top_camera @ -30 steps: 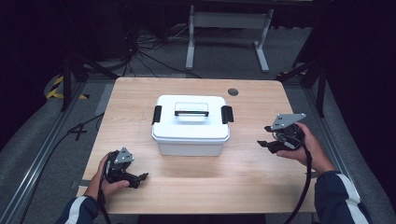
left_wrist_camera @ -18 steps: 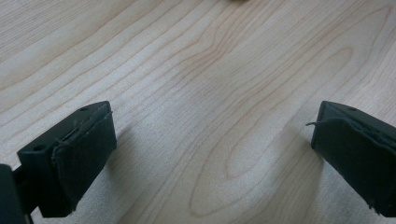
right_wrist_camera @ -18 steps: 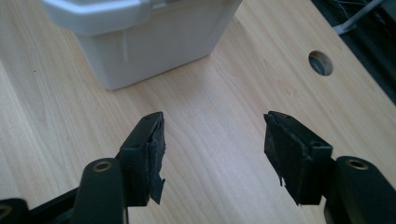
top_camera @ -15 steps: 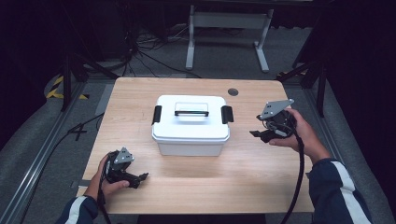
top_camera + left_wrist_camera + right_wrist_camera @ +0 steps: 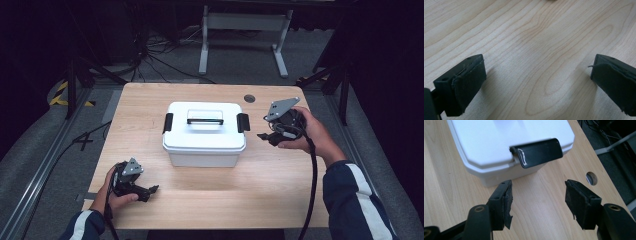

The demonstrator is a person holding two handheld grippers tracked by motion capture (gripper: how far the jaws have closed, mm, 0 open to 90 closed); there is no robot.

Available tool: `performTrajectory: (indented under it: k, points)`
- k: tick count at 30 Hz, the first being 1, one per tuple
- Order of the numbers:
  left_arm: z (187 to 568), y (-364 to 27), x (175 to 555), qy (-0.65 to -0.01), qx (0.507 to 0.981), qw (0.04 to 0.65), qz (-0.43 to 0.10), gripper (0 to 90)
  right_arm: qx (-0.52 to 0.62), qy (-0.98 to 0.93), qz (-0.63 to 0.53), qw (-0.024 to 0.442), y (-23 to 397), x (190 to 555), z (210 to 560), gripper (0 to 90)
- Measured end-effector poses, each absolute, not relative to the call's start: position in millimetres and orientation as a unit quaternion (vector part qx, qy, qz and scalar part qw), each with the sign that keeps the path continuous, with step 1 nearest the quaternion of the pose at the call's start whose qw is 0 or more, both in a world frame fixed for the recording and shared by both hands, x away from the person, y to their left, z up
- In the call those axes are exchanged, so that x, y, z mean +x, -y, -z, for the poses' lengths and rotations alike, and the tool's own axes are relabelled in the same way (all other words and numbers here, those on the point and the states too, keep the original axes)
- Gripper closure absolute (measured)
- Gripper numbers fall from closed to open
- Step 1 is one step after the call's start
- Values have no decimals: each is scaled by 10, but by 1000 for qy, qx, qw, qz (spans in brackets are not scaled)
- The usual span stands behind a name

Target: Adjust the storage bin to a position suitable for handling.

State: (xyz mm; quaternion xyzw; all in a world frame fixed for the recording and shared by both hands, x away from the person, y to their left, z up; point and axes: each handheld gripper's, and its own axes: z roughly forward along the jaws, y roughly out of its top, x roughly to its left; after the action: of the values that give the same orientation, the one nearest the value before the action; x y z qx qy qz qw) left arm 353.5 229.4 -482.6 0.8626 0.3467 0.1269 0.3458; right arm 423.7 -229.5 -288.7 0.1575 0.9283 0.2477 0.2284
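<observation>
A white lidded box (image 5: 205, 134) stands mid-table, with a clear handle (image 5: 205, 120) on top and a black latch at each end. Its right latch (image 5: 243, 122) (image 5: 537, 152) is folded down against the lid edge. My right gripper (image 5: 264, 135) (image 5: 537, 197) hovers just right of that latch, pointing at it, jaws open and nothing between them. My left gripper (image 5: 150, 190) (image 5: 537, 80) rests low on the wood near the front left corner, jaws wide open over bare table.
The wooden table (image 5: 260, 190) has a round cable hole (image 5: 249, 98) (image 5: 591, 178) at the back right. A cable (image 5: 312, 185) trails from the right gripper along the sleeve. Dark floor with cables and a metal stand (image 5: 242, 22) lies behind the table.
The right hand has lifted and moved left toward the box's right latch. The left hand has kept still.
</observation>
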Motion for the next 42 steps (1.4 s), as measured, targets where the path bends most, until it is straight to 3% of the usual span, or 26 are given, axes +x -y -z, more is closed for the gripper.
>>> performTrajectory:
  k: [42]
  points:
    - [4827, -2294, 3535, -346, 863, 346, -127, 4, 77, -950, -212, 217, 1356, 4509, 2618, 421]
